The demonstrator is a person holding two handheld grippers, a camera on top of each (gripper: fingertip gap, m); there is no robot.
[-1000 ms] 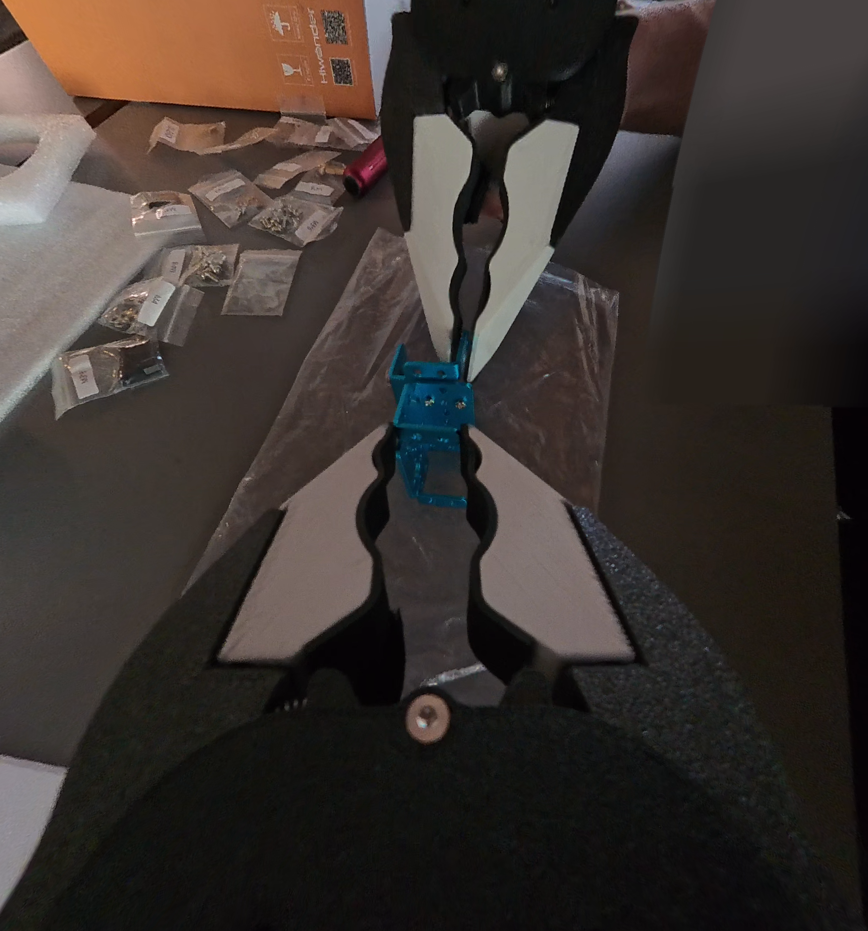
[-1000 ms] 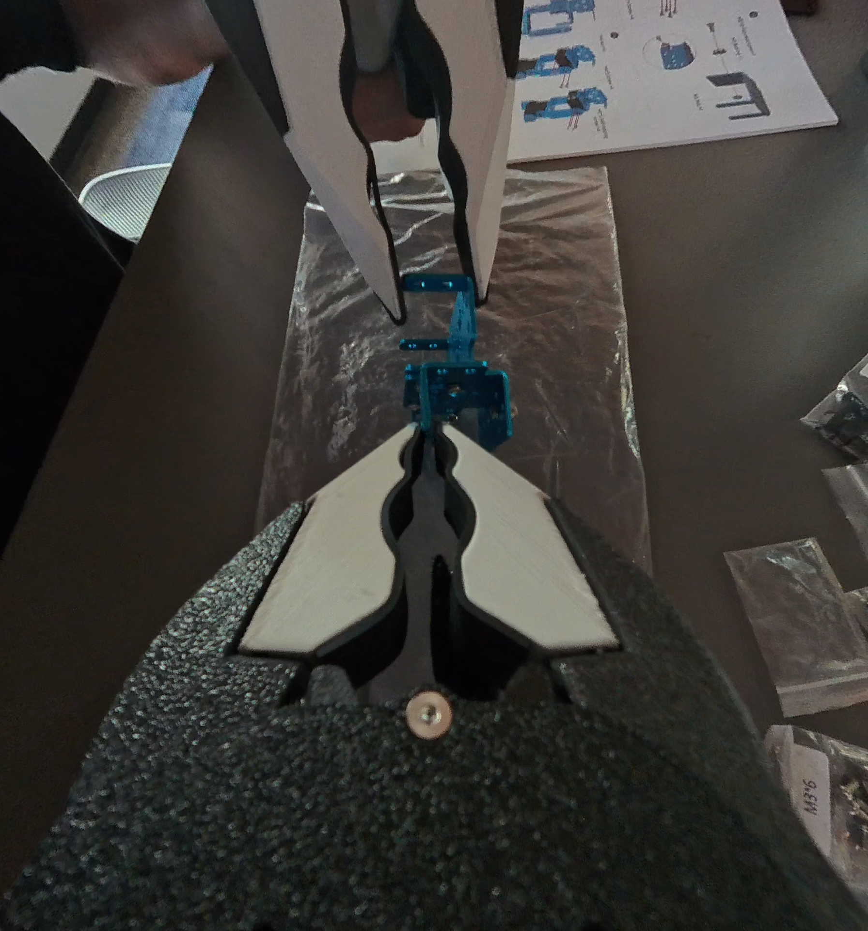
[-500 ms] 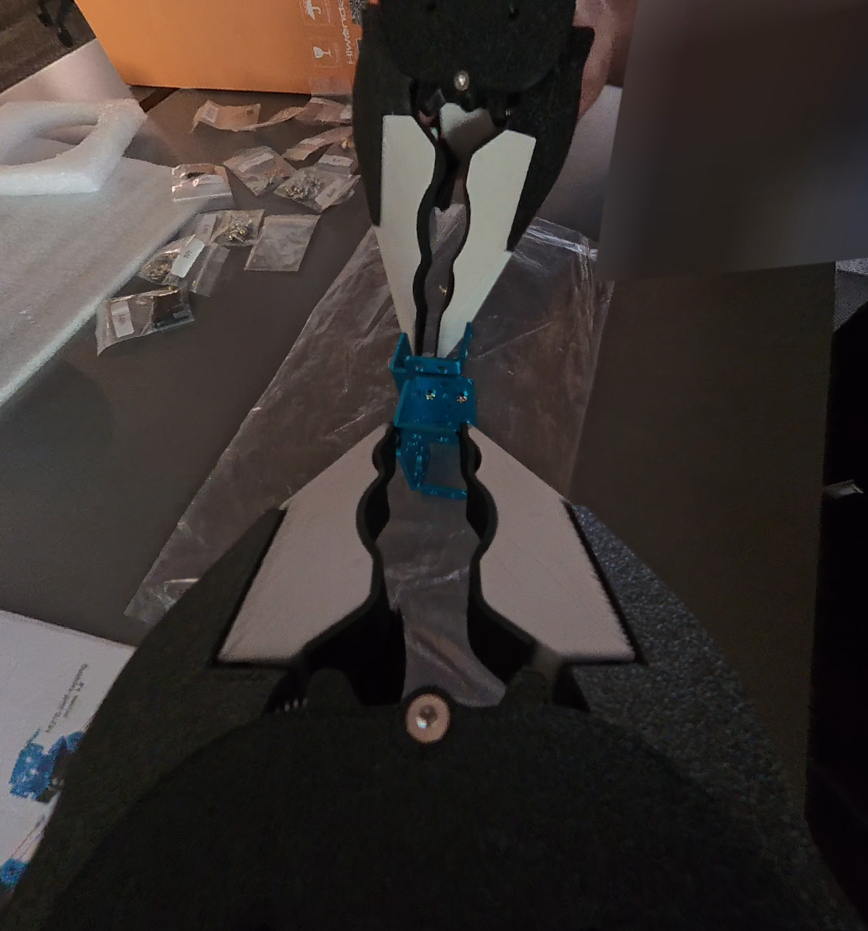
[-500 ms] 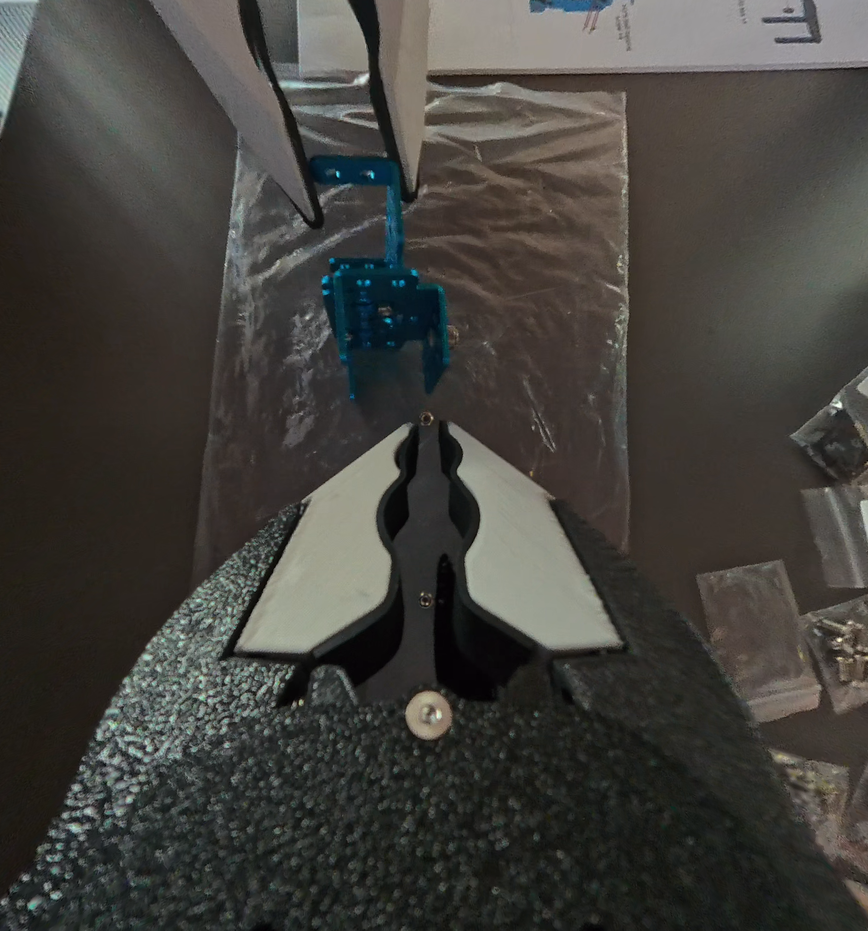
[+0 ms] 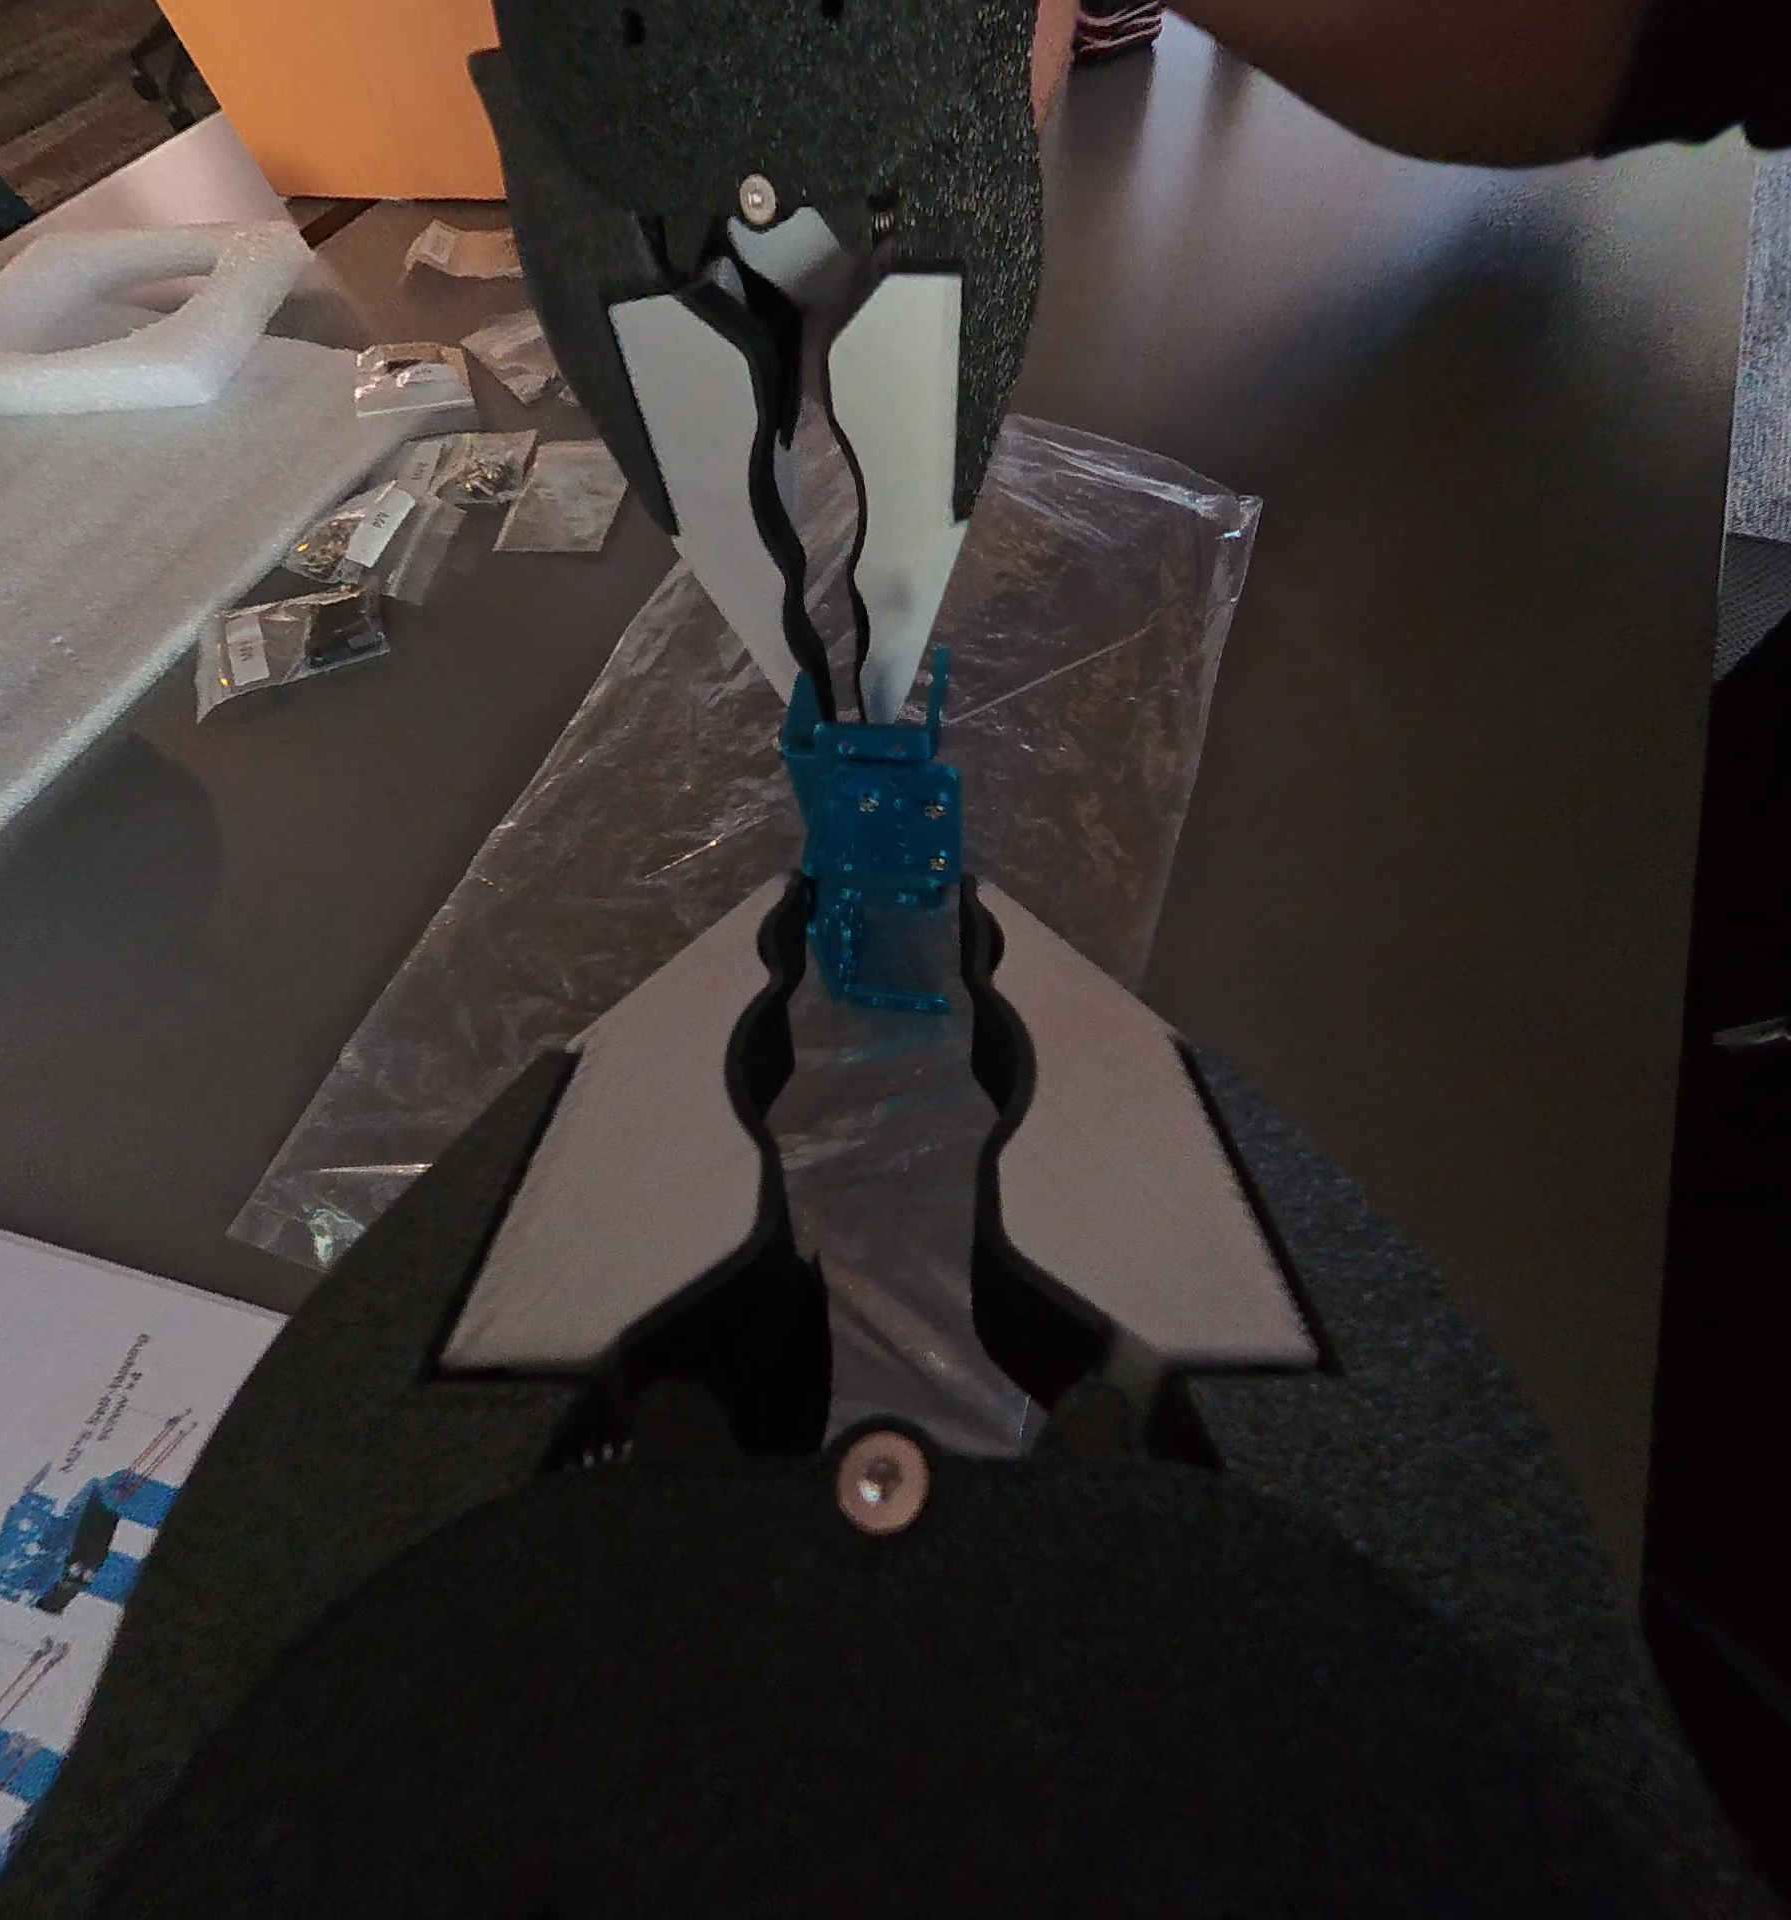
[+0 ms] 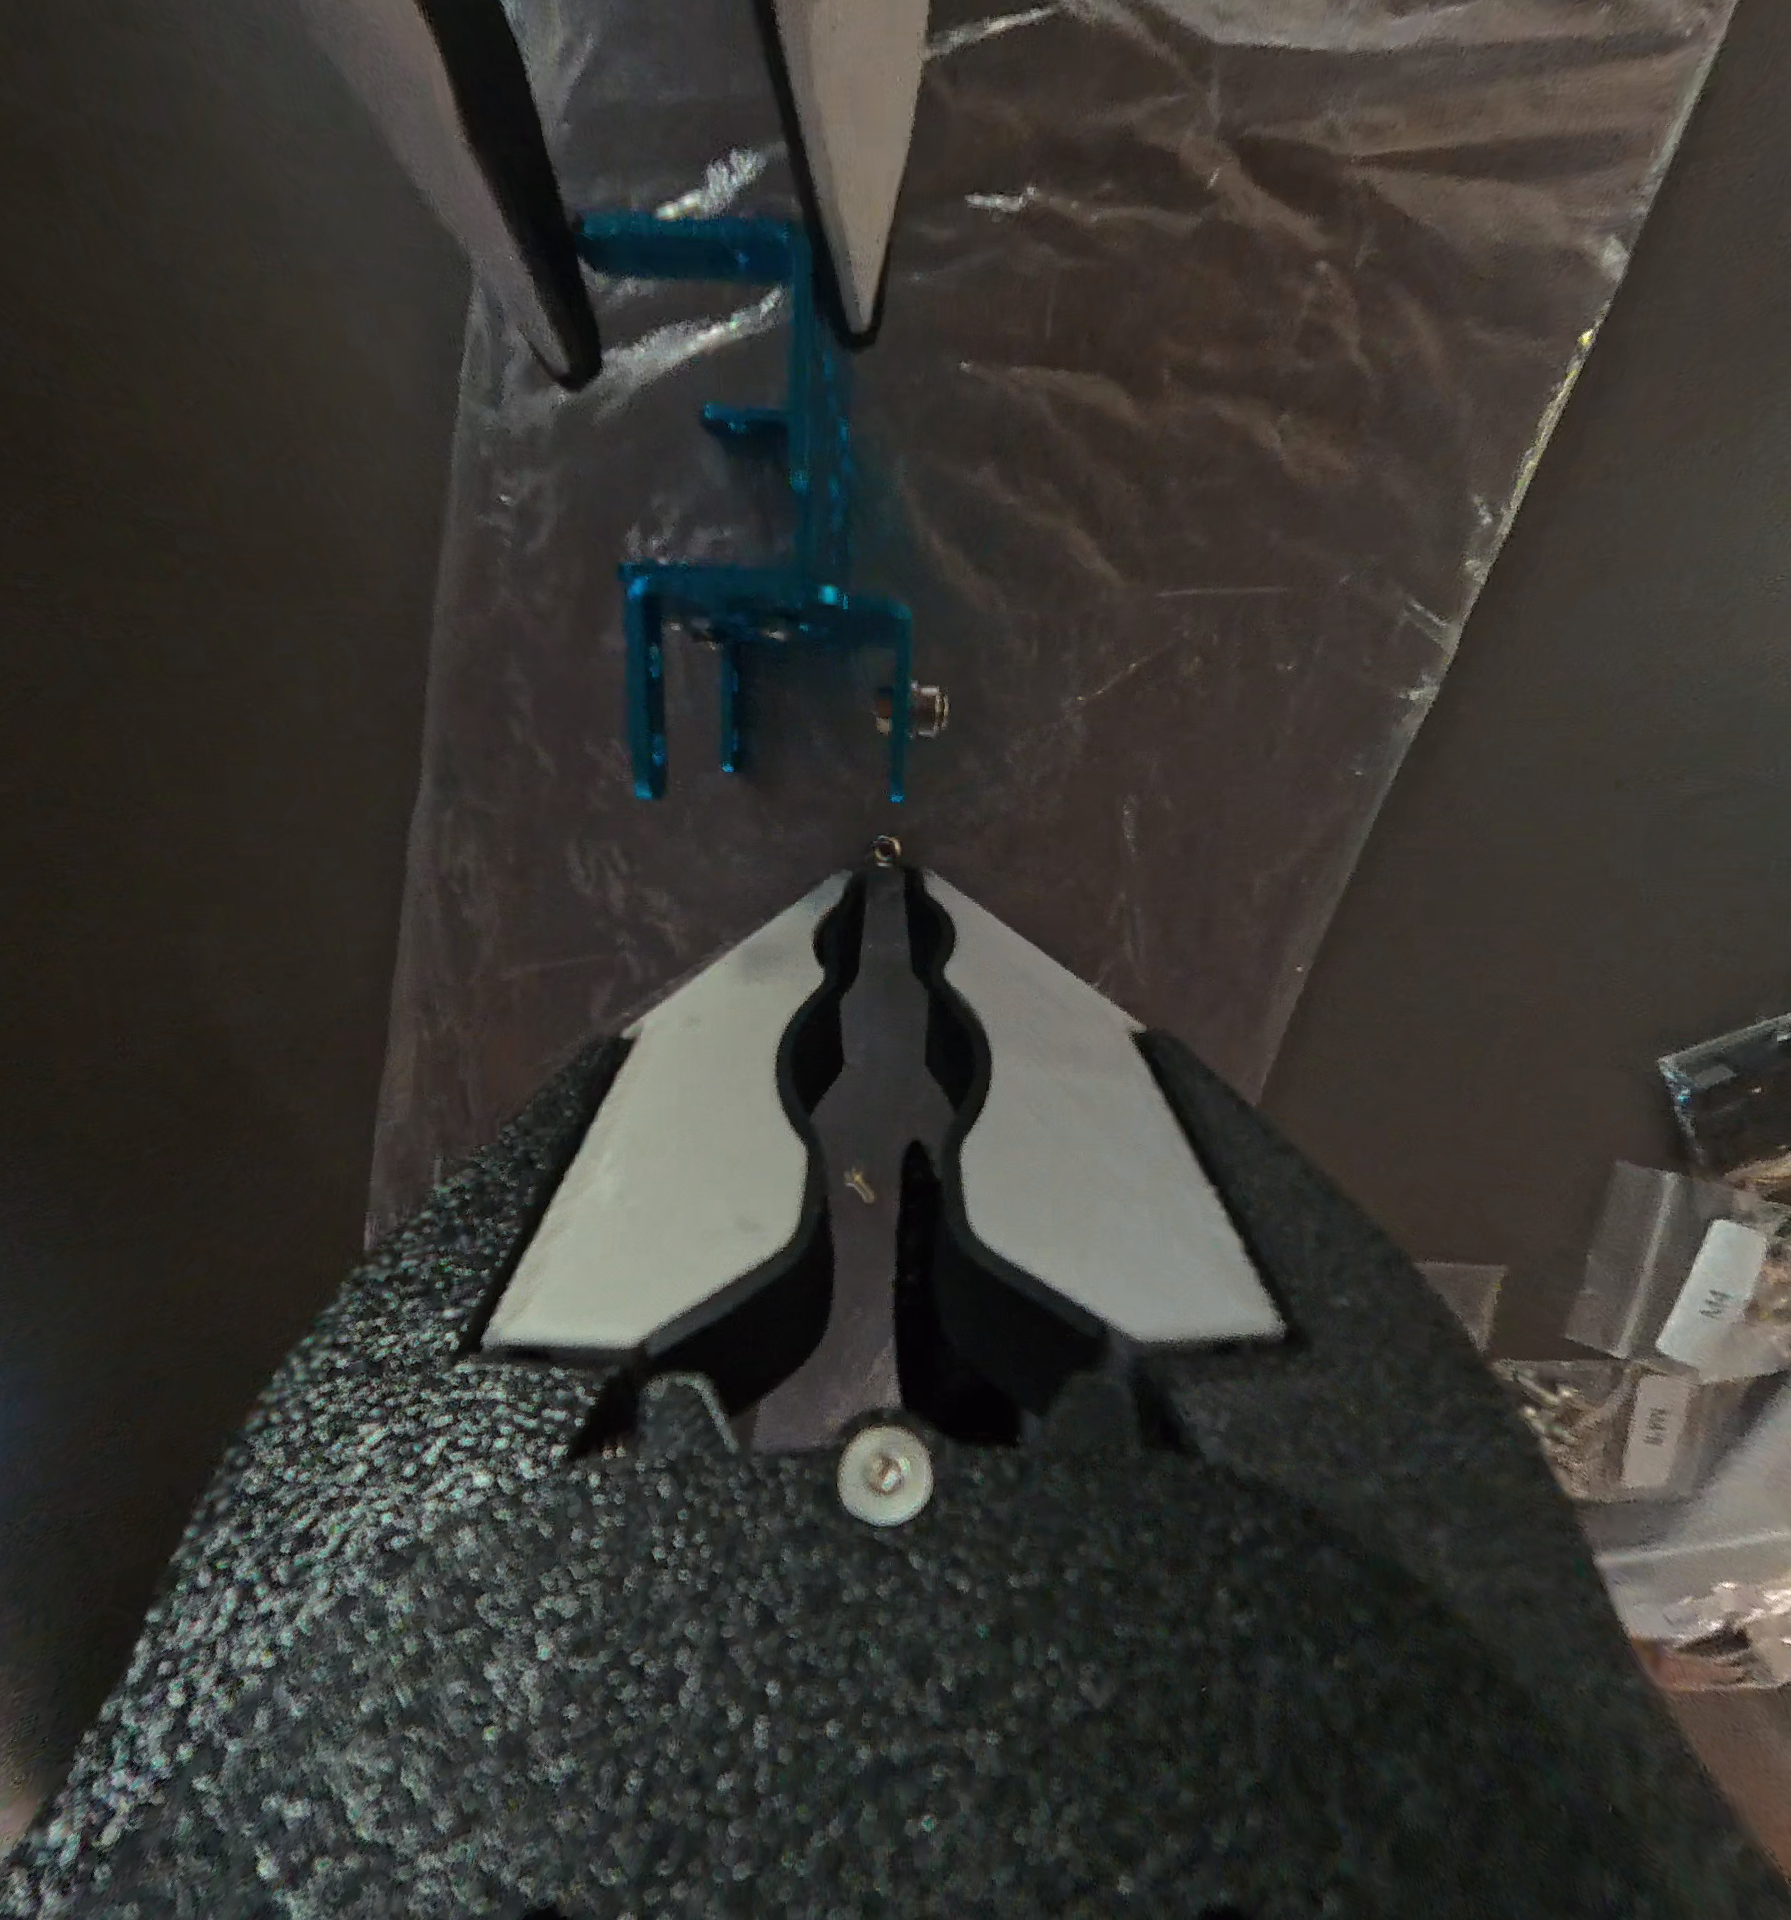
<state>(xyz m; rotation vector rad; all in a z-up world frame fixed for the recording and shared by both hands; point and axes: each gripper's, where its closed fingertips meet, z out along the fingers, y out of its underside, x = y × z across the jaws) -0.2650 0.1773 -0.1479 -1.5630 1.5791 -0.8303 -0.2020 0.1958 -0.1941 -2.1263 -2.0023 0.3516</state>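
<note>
Dim, murky light in both views; glare streaks the plastic sheet (image 6: 1234,416), edges bend, near corners blur.

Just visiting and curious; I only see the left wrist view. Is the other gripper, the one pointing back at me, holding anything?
Observer: Yes. The right wrist view shows the right gripper shut on a tiny screw at its very tips.
Operator: Is the screw touching the blue part?
Observer: No. A small gap separates it from the blue bracket, which the left gripper clamps by its far bar.
</note>
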